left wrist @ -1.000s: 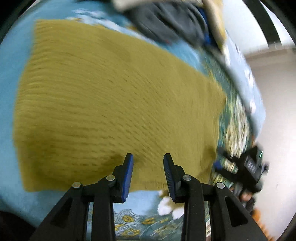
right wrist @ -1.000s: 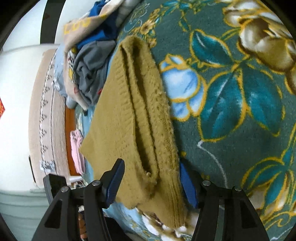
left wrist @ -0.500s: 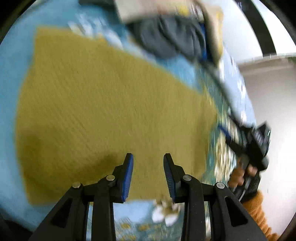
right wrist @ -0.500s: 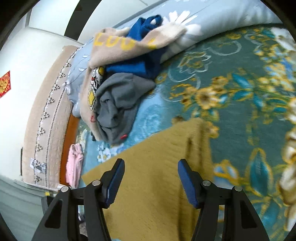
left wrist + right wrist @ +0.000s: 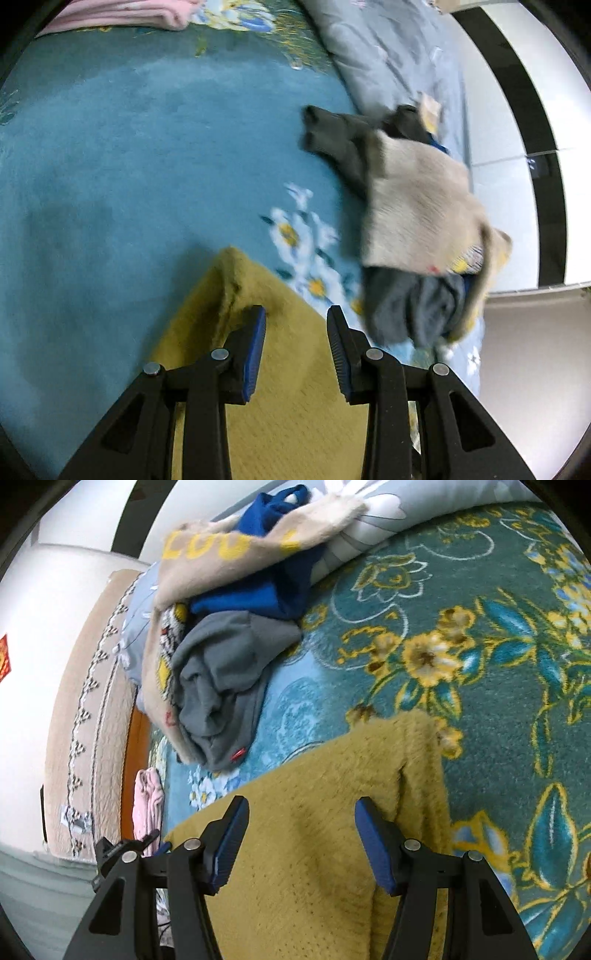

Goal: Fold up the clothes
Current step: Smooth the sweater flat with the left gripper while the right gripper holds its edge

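In my left hand, the left claw (image 5: 297, 334) hangs released above a mustard knit sweater (image 5: 280, 387) that lies flat on a blue floral blanket (image 5: 110, 147), its blue pads apart with nothing between them. The sweater's corner pokes out just past the left pad. Further right sits a heap of unfolded clothes (image 5: 413, 236): a beige knit draped over grey and blue garments. A folded pink garment (image 5: 129, 14) lies at the far top edge.

In my right hand, the right claw (image 5: 301, 834) is also released, jaws spread over the same sweater (image 5: 314, 812), gripping nothing. The clothes heap (image 5: 225, 635) lies beyond, upper left.
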{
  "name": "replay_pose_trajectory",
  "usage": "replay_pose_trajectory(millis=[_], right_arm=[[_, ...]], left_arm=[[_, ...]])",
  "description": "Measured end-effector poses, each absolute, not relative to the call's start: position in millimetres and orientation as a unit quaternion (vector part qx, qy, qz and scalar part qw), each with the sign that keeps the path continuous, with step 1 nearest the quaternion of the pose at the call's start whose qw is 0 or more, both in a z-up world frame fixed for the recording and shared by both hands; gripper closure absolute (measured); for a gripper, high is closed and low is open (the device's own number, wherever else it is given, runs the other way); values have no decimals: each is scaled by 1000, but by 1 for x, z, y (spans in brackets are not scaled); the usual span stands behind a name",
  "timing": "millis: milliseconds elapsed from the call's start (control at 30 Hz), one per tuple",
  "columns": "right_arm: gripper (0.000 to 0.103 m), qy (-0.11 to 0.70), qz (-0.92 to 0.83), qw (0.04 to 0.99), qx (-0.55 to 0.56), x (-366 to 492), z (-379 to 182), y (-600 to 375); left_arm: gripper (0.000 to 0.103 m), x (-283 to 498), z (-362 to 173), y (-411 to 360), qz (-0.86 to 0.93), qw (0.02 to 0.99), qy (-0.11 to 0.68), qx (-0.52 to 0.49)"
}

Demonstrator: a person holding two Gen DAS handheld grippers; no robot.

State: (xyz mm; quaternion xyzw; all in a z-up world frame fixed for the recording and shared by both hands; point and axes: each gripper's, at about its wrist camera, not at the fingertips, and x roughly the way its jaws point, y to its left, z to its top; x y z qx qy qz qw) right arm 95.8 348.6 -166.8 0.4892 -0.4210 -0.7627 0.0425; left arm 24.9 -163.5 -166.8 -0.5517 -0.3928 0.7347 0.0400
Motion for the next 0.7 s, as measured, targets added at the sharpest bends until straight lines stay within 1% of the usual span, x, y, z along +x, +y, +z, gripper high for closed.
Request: replay_pose_trajectory(millis=[200, 333, 467, 633, 700], right_arm=[[40, -415, -763, 20, 495, 85, -175, 348], [41, -423, -760, 7, 493, 82, -183, 353], [41, -426, -756, 0, 497, 80, -186, 354], [41, -436, -745, -9, 505, 81, -182, 355], [40, -439, -750, -3, 494, 91, -167, 357]], left_arm=[[68, 24, -187, -172, 727, 23, -377, -574], [68, 26, -194, -177, 719, 19, -385, -578], [68, 22, -196, -171, 721, 16, -361, -592], [68, 20, -187, -157, 732, 11, -308, -608], [68, 30, -178, -153, 734, 21, -313, -602]])
